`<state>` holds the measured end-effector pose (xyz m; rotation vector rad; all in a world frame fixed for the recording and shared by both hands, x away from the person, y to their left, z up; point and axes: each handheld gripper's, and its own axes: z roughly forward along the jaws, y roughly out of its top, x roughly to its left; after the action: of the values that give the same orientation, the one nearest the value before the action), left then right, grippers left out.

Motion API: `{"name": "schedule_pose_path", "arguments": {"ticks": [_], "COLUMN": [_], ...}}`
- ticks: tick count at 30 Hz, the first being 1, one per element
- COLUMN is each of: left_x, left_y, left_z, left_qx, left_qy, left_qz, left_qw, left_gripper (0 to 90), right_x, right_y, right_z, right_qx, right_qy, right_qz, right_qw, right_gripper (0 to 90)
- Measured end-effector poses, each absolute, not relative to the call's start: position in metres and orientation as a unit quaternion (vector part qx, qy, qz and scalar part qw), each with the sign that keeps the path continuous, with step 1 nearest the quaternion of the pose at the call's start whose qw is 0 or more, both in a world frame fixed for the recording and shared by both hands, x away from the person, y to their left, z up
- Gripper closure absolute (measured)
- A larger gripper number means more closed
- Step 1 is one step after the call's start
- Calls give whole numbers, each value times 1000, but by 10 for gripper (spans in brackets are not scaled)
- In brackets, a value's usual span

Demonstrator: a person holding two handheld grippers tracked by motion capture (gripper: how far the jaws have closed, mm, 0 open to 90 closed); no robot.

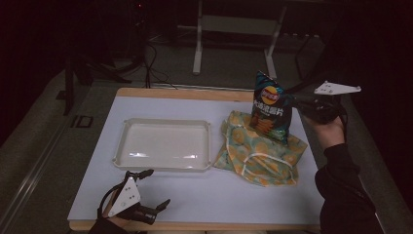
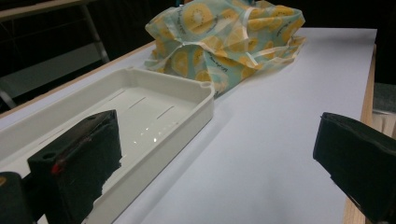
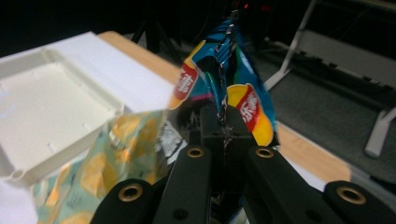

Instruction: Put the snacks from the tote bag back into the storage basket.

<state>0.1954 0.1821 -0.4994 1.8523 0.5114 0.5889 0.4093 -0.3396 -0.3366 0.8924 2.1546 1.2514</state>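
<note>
- Right claw (image 1: 297,105) at far right of bench (image 1: 195,195), clamped on edge of chip bag (image 1: 271,108); bag hangs just left of it.
- Cloth bag (image 1: 258,151) on bench, under & in front of chip bag.
- Tray (image 1: 163,165) on bench, well left of right claw, touching cloth bag's left side.
- Left claw (image 1: 152,187) near edge, just in front of tray, jaws apart, nothing betw. them.

The chip bag (image 1: 271,106) is glossy foil, the printed bag (image 1: 260,152) seems soft cloth, the tray (image 1: 163,145) smooth shiny plastic.
</note>
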Motion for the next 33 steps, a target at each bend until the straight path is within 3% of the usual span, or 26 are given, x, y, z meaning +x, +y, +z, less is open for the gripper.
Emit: {"name": "schedule_pose_path", "arguments": {"ticks": [15,33], "left_x": [195,193], "left_y": [183,184], "left_z": [-499,-498], "left_qx": [777,776], "left_qy": [215,213], "left_qz": [248,246], "left_qw": [537,540], "left_gripper": [14,14], "right_x": [401,396], "right_y": [-321,-247], "right_z": [-262,-257], "right_qx": [284,209], "right_qy": [777,797], "right_qz": [483,515], "right_qw": [287,236], "right_gripper": [900,900]}}
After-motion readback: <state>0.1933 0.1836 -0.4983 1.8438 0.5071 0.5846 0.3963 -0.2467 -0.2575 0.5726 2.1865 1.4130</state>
